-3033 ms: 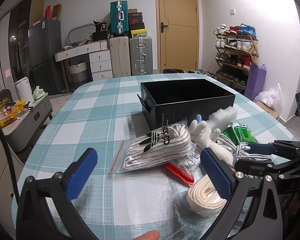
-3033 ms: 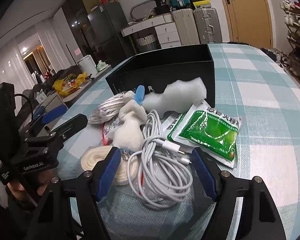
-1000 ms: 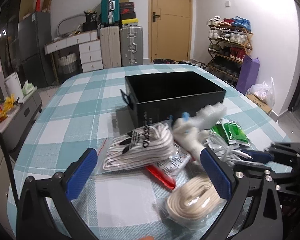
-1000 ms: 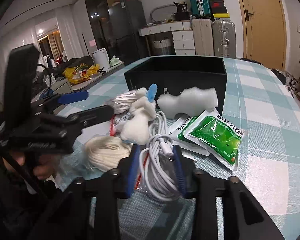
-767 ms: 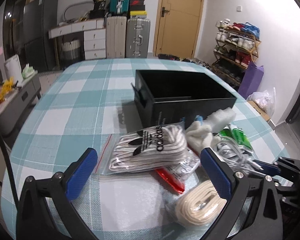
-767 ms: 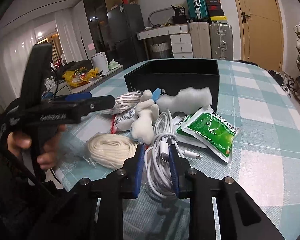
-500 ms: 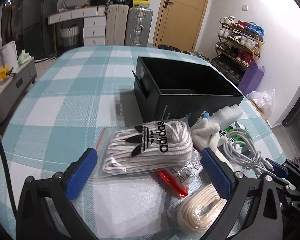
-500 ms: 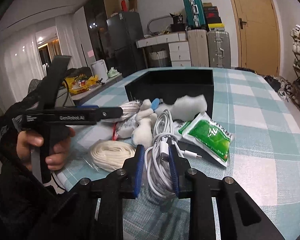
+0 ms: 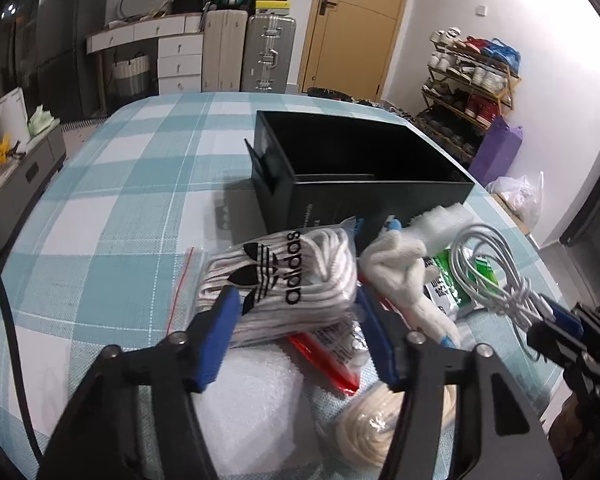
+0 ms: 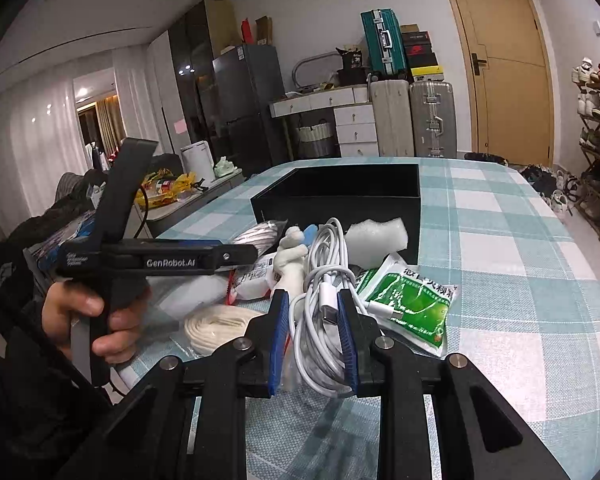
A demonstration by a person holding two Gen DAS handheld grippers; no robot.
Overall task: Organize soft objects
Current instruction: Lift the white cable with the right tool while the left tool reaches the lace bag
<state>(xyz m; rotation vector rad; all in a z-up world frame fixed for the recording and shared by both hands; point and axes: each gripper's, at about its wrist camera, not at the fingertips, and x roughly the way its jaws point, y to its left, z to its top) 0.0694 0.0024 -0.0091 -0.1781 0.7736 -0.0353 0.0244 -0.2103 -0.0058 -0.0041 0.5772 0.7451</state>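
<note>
My right gripper [image 10: 314,308] is shut on a coiled white cable [image 10: 324,276] and holds it lifted above the table; the cable also shows in the left wrist view [image 9: 488,264]. My left gripper [image 9: 296,320] has closed onto a plastic bag of white adidas socks [image 9: 284,276], its blue pads at the bag's two sides. An open black box [image 9: 360,172] stands behind the pile; it also shows in the right wrist view [image 10: 340,196]. A white plush toy [image 9: 400,264], a white foam piece [image 10: 376,240], a green packet [image 10: 412,304] and a cream rope coil [image 10: 220,324] lie around.
A red-edged packet [image 9: 332,356] lies under the socks. The checked tablecloth [image 9: 120,200] covers the table. Suitcases [image 10: 412,120], drawers and a shoe rack [image 9: 472,76] stand beyond the table's far side.
My left gripper has moved forward and closed from wide open onto the sock bag. My right gripper, shut on the cable since a second ago, has lifted it higher.
</note>
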